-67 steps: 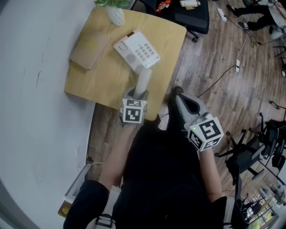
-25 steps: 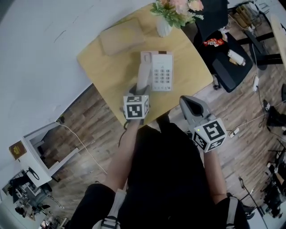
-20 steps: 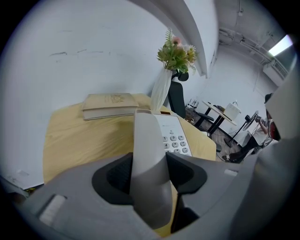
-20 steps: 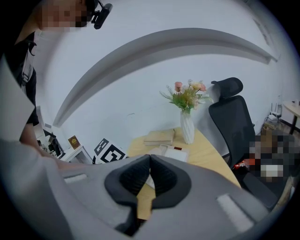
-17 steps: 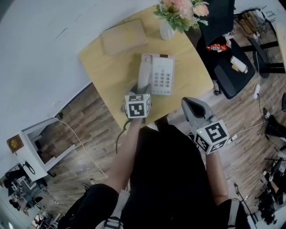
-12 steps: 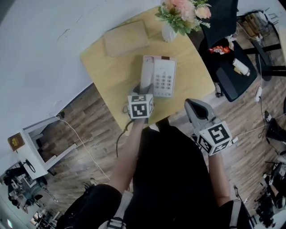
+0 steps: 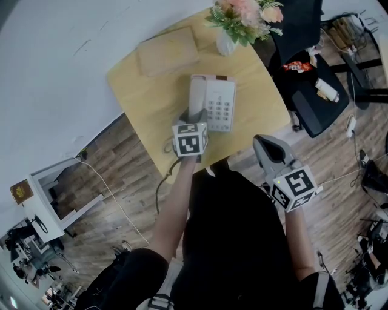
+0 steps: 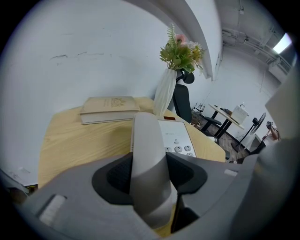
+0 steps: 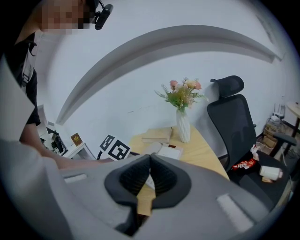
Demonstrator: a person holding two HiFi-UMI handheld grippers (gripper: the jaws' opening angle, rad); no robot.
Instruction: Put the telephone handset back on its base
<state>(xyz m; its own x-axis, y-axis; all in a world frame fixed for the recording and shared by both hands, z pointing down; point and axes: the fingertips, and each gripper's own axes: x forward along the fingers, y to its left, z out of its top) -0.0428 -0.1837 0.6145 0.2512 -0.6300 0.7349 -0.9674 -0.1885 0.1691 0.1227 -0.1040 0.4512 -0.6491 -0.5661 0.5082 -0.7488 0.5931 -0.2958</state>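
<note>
White handset (image 8: 147, 154) and base (image 7: 221, 106), light wood table (image 7: 139, 91), tan book (image 7: 167, 50), white vase (image 7: 225, 42), pink flowers (image 7: 242, 12), black chair (image 7: 318, 112).

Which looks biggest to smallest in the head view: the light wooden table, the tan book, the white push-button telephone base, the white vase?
Largest: the light wooden table, by far.
Next: the tan book and the white push-button telephone base look about alike, so I won't rank them.
Smallest: the white vase, partly hidden under its flowers.
</note>
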